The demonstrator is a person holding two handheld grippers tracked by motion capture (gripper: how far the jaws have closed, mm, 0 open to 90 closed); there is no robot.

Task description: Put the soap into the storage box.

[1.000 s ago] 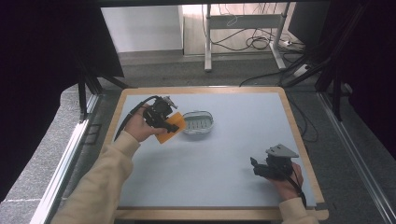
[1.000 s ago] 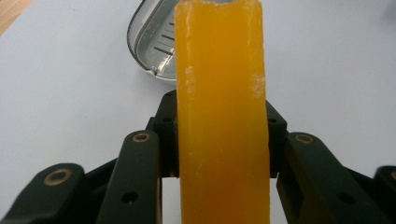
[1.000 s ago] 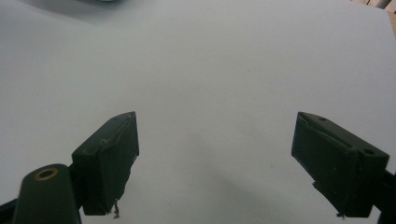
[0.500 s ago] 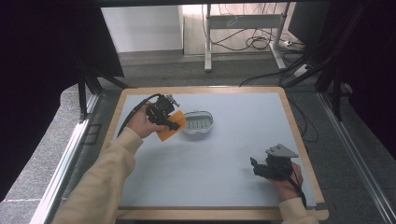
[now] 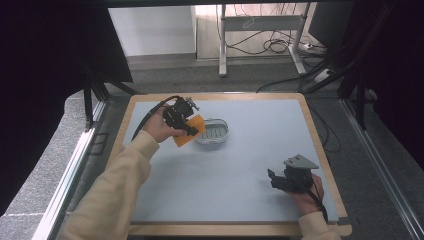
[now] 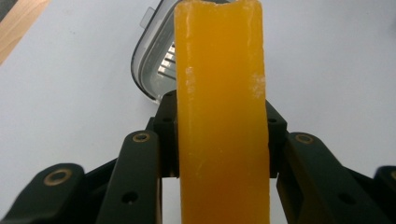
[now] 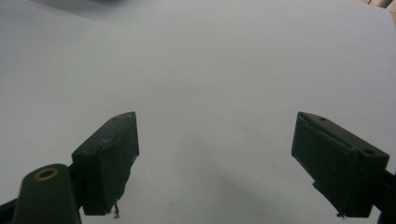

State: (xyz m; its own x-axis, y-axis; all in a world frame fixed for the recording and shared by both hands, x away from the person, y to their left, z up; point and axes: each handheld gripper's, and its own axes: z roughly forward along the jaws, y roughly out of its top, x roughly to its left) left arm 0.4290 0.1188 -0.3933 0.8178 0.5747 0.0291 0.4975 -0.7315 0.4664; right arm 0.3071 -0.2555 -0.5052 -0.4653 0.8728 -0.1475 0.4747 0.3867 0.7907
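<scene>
Your left claw point(image 5: 187, 121) clamps the orange sponge point(image 6: 222, 116) edge-on, long axis running straight ahead toward the clear dish point(image 5: 216, 131) lying just beyond its tip, while your right claw point(image 7: 229, 163) rests wide apart, empty, well across the counter point(image 5: 240, 165).

Orange slab point(image 5: 189, 131) gripped in left gripper point(image 5: 186, 125)
Held just beside clear tray point(image 5: 214, 131); right gripper point(image 5: 272, 177) resting well apart, near table point(image 5: 260, 115) corner

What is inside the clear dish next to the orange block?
The dish shows a ribbed insert and nothing else on it. The orange block, clamped in the left gripper, covers the dish's left edge in the high view, so that part cannot be checked.
</scene>
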